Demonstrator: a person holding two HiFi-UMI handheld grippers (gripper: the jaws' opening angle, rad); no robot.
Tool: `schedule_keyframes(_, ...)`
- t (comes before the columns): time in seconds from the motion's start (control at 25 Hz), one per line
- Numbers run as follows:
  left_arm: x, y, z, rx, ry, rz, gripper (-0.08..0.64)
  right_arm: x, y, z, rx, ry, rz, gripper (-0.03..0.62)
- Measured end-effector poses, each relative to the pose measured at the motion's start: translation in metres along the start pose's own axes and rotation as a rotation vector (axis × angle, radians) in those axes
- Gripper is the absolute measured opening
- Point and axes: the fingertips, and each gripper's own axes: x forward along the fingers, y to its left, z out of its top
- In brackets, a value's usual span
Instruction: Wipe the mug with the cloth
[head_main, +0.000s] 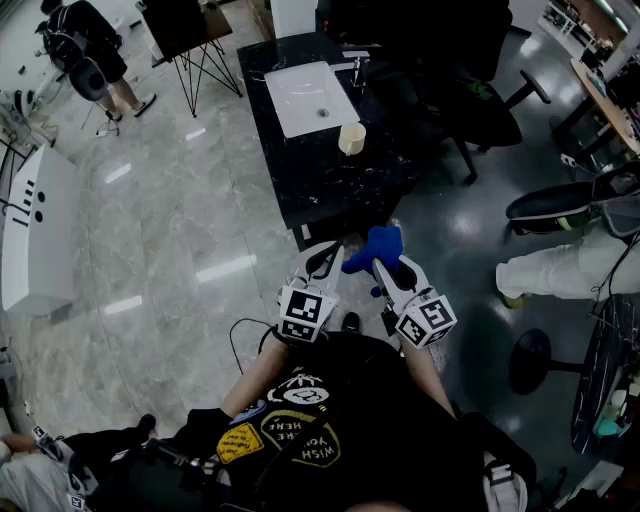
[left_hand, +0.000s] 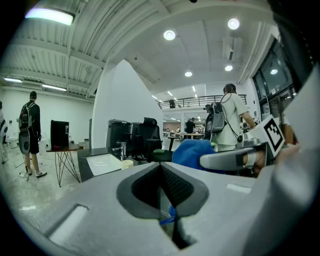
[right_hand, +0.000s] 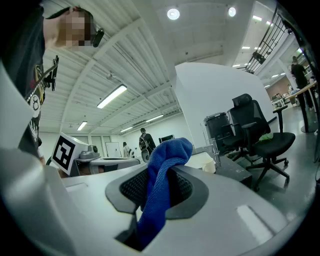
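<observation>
A cream mug (head_main: 351, 138) stands on the black table (head_main: 330, 190), right of a white sink (head_main: 310, 97). It is far ahead of both grippers, which are held close to my body. My right gripper (head_main: 381, 264) is shut on a blue cloth (head_main: 378, 247), and the cloth bunches up above the jaws. In the right gripper view the cloth (right_hand: 161, 186) hangs between the dark pads, with the mug (right_hand: 208, 166) small behind it. My left gripper (head_main: 327, 254) is shut with nothing in it. Its view shows the pads closed together, the mug (left_hand: 127, 163) far off and the cloth (left_hand: 192, 152) to the right.
Black office chairs (head_main: 470, 95) crowd the table's right side. A seated person's white trouser legs (head_main: 560, 268) are at the right, beside a stool base (head_main: 530, 360). A wire-legged stand (head_main: 195, 40) and a standing person (head_main: 95, 55) are at the far left.
</observation>
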Motion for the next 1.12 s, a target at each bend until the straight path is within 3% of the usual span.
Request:
schedule_keyframes(0.6,0.011,0.003,-0.004,-0.019,0.008,-0.002,0.005,0.001,-0.012,-0.003,-0.007,-0.003,-0.004,0.083)
schedule_keyframes(0.96,0.008,0.052,-0.006,-0.037,-0.005,0.050,0.006,0.035,-0.018,-0.005,0.005,-0.019,-0.007,0.084)
schedule_keyframes(1.12,0.020,0.069,-0.027,-0.063,0.006,0.037,0.005,0.051,-0.021,-0.013,-0.010,0.006,-0.042,0.084)
